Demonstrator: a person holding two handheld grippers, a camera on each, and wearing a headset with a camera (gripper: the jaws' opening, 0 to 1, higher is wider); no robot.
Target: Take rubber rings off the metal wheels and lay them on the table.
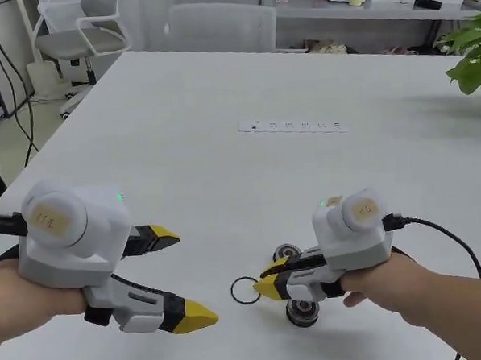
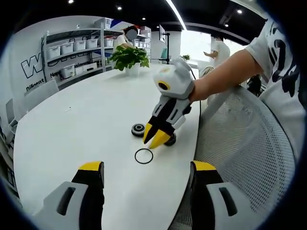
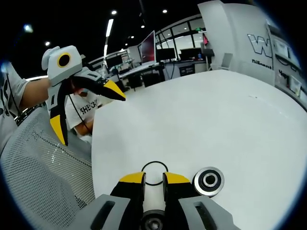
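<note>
Left gripper [image 1: 193, 273] stands wide open and empty. Right gripper [image 1: 262, 280] is all but closed on nothing, tips just beside one rubber ring [image 1: 245, 290] lying flat on the table [image 1: 243, 83]. Two metal wheels [image 1: 287, 252] sit beside it, so stripping looks part done; next, steady a wheel and peel its ring.

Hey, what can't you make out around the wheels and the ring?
Near wheel: in the head view the right gripper covers its top; the right gripper view's bottom edge cuts it. Ring on it or not: cannot tell.
Same wheel, left gripper view: mostly behind the right gripper's jaws.
Power strip markings, head view: too small.
</note>
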